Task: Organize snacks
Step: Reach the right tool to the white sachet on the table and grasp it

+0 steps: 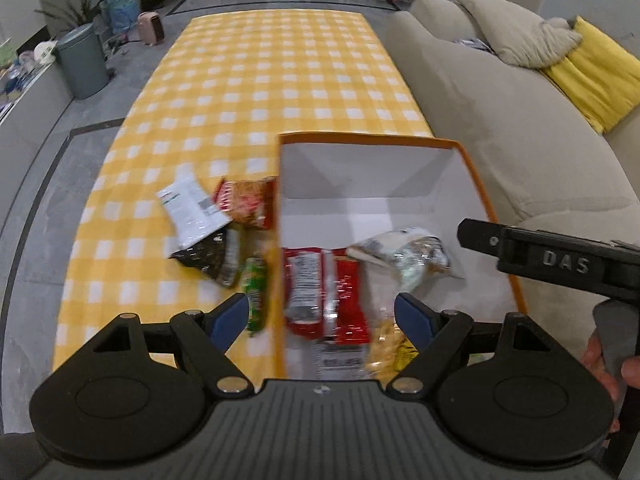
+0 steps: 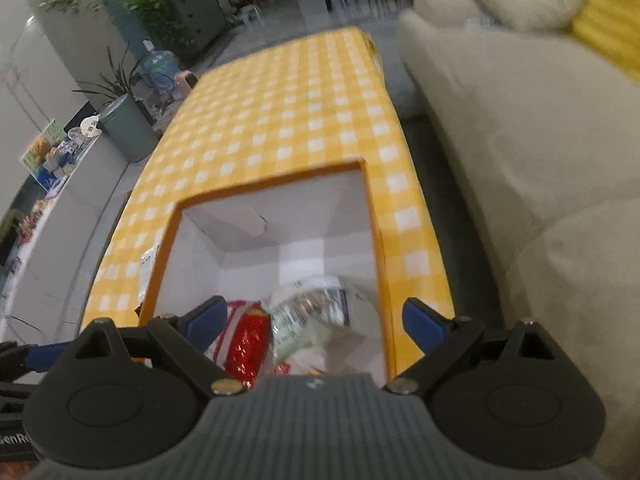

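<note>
Both the left gripper (image 1: pixel 320 316) and right gripper (image 2: pixel 314 322) gape wide, empty. Loose snack packets (image 1: pixel 224 232) lie at nine o'clock of the orange-rimmed white cardboard box (image 1: pixel 472 168); grasp the green packet (image 1: pixel 256 292) by its middle, lifting clear of the rim.

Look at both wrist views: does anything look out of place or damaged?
Four snack packets lie in a loose overlapping heap on the checked tablecloth, outside the orange box, while others are already inside. The box's far inner wall shows a small tear or crease. Nothing is spilled.
</note>
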Demonstrator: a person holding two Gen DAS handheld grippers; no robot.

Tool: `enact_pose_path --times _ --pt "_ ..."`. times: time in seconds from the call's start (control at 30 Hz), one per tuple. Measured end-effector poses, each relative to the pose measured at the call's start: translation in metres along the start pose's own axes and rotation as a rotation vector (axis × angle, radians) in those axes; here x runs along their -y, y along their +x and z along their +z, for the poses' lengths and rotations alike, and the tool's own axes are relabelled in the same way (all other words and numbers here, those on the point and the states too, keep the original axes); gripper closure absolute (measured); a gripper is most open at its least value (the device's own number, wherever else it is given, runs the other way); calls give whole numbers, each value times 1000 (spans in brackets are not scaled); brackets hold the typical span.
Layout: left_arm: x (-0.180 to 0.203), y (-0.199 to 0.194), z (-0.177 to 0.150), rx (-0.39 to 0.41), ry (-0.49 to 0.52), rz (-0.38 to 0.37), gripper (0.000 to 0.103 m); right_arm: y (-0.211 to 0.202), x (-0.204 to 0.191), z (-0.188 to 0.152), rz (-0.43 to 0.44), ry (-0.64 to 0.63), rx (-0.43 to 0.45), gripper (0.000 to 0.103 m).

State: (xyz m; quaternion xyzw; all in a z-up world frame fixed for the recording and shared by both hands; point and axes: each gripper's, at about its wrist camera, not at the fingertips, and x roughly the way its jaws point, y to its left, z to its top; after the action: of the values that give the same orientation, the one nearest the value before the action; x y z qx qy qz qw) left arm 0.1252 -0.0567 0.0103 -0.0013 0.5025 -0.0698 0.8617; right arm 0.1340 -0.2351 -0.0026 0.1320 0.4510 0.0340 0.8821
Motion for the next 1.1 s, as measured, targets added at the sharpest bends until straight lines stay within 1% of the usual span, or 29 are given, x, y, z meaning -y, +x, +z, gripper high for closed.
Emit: enact_pose_path --times 0.1,0.17,0.23,0.27,0.37,0.47,0.6,0.73,0.8,0.87,0.9,0.97,1.03,1.1 --pt "-25 -3 -3 10 -32 12 6 -8 -26 -2 9 -65 50 11" --pt "-42 -1 -3 12 -40 36 6 -11 -47 -5 -6 -142 84 11" --pt "-57 -2 -4 19 -44 52 6 -14 -66 -7 -9 -202 111 15" --pt "-65 -1 -4 21 -50 57 6 -15 -74 -9 4 -224 121 15" --pt "-93 4 -3 14 -94 58 6 -16 -93 -12 49 -238 142 15" --pt "-121 14 3 1 -146 55 6 -14 -110 -13 86 -234 142 16" --pt "-153 31 12 -15 -176 85 6 -6 -136 -12 137 -242 131 18" --pt "-186 48 9 14 -227 139 6 16 -162 -7 175 -243 92 18" --pt "-202 61 3 2 -256 104 6 33 -176 -2 192 -244 57 18" --pt "-216 77 0 -52 -263 45 9 53 -189 3 202 -252 13 18" --pt "-220 83 0 -67 -244 24 9 65 -197 6 207 -260 -13 18" --pt "-223 92 1 -68 -181 -3 9 95 -210 13 208 -269 -78 18" --pt "-224 99 3 -92 -144 32 9 128 -224 17 193 -287 -146 18" --pt "-227 103 4 -90 -133 65 9 159 -237 19 167 -322 -201 18"
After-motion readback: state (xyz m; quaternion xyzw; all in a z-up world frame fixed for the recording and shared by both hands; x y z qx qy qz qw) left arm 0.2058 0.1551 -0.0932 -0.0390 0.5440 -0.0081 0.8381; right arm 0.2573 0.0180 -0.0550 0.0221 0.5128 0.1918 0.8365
